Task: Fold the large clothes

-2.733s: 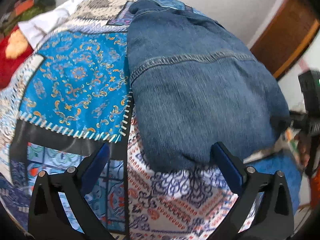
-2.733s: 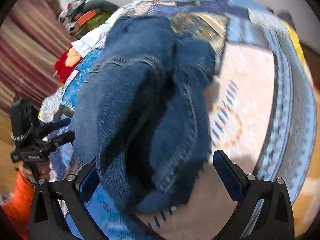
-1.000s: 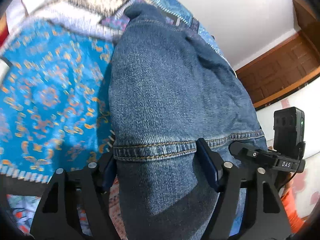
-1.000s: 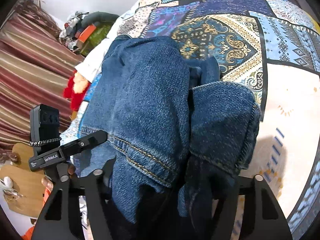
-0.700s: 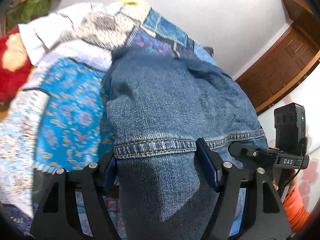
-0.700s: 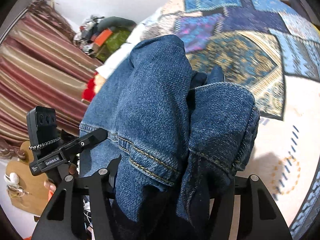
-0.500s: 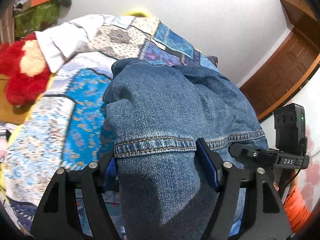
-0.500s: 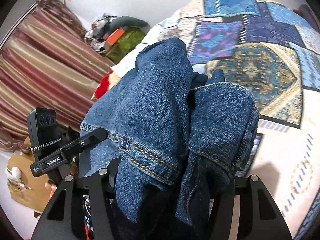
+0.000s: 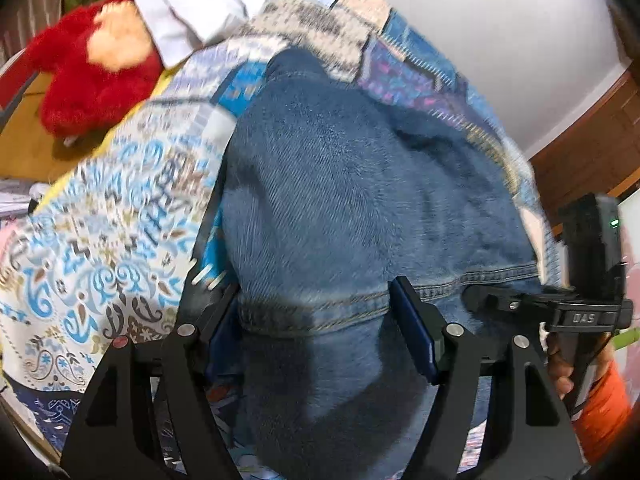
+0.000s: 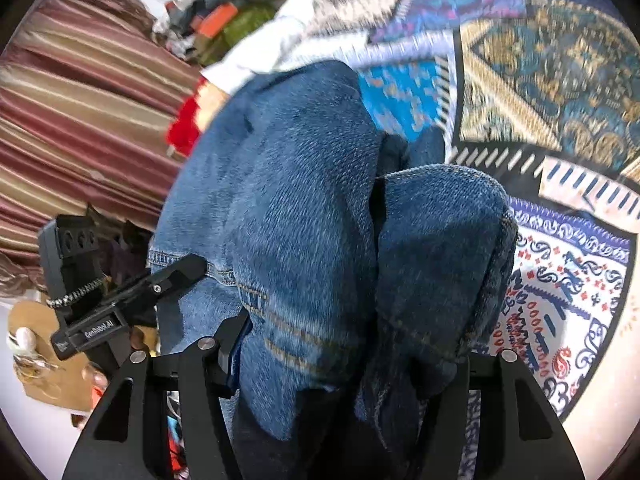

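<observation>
A folded bundle of blue jeans (image 9: 352, 184) fills both views. My left gripper (image 9: 316, 320) is shut on it at a stitched hem, with its blue pads pressed into either side of the thick denim. In the right wrist view the jeans (image 10: 304, 208) bulge in two rolls between the fingers of my right gripper (image 10: 352, 360), which is shut on them; denim hides its right pad. Each gripper shows in the other's view, the right gripper (image 9: 580, 312) beside the bundle's right edge and the left gripper (image 10: 100, 320) by its left edge.
A patchwork bedspread (image 9: 100, 240) lies under the jeans. A red plush toy (image 9: 92, 80) and white cloth (image 9: 200, 12) sit at the bed's far left. A striped curtain (image 10: 80, 100) hangs beyond. A wooden door (image 9: 592, 152) stands at right. A hand (image 9: 560, 372) with an orange sleeve holds the right gripper.
Both grippers stood open around the jeans in the oldest frames and then shut on the bundle. Over the last second they carried it sideways toward the bed's side with the red toy.
</observation>
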`<state>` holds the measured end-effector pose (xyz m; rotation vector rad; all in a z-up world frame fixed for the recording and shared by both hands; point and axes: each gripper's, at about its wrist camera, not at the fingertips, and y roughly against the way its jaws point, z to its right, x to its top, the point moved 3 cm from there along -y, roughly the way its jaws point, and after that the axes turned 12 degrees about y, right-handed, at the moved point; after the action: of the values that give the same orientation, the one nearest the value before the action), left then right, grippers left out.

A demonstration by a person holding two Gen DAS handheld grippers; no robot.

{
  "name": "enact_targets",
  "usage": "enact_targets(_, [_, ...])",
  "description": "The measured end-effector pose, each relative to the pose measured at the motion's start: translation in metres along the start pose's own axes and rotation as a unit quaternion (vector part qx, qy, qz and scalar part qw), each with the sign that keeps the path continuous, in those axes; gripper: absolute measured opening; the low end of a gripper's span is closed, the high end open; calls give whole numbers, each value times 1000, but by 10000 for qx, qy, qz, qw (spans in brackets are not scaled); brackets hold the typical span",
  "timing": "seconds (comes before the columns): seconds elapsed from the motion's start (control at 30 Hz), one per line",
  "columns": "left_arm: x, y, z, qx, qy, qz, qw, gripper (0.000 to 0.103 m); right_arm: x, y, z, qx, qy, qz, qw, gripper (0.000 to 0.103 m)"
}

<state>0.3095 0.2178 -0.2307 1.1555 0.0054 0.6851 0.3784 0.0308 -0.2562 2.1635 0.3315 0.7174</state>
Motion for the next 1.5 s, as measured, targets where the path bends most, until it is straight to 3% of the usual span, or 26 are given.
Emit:
enact_targets(0.1, [-5, -9, -5, -3, -92, 141, 9999, 72, -1, -11, -2, -303, 343, -113, 9989, 60])
enact_targets(0.2, [-7, -7, -5, 20, -103, 190, 9998, 72, 2, -11, -1, -376, 284, -202, 9987, 64])
enact_targets(0.3, [-11, 3, 2, 299, -357, 334, 9984, 72, 6, -5, 0, -399, 219, -265, 9986, 64])
enact_targets(0.43, [-19, 31, 16, 723, -978, 816, 9892, 72, 0, 22, -7, -639, 394, -176, 9970, 65])
enact_targets(0.53, [-27, 50, 21, 708, -1077, 982, 9868, 74, -8, 52, -22, -1185, 785, 190, 9897, 65])
enact_targets(0.6, [-35, 56, 22, 669, -1062, 1001, 9870, 79, -14, 68, -36, -1398, 1119, 454, 9828, 72])
enact_targets(0.67, [-44, 55, 22, 651, -1057, 973, 9875, 79, -17, 77, -54, -1408, 1353, 678, 9784, 84])
enact_targets(0.73, [-55, 48, 23, 688, -1066, 864, 9882, 80, -22, 77, -62, -1299, 1461, 725, 9780, 87])
enact_targets(0.87, [-79, 26, 16, 903, -977, 544, 9896, 87, -35, 48, -65, -1386, 1620, 277, 9766, 87])
enact_targets(0.97, [-92, 27, 11, 937, -913, 593, 9896, 92, -49, 27, -51, -1514, 1551, -161, 9761, 87])
enact_targets(1.1, [-103, 35, 0, 1212, -853, 550, 9874, 92, -68, 40, -34, -1618, 1335, -168, 9776, 87])
enact_targets(1.23, [-110, 52, -7, 1563, -892, 668, 9814, 92, -83, 71, -28, -1718, 1115, 46, 9788, 87])
enact_targets(1.33, [-111, 77, 1, 1510, -894, 955, 9798, 92, -92, 103, -39, -1809, 1110, 393, 9764, 87])
enact_targets(1.5, [-110, 139, 37, 1289, -1030, 1768, 9703, 92, -97, 158, -83, -1823, 1409, 1238, 9652, 87])
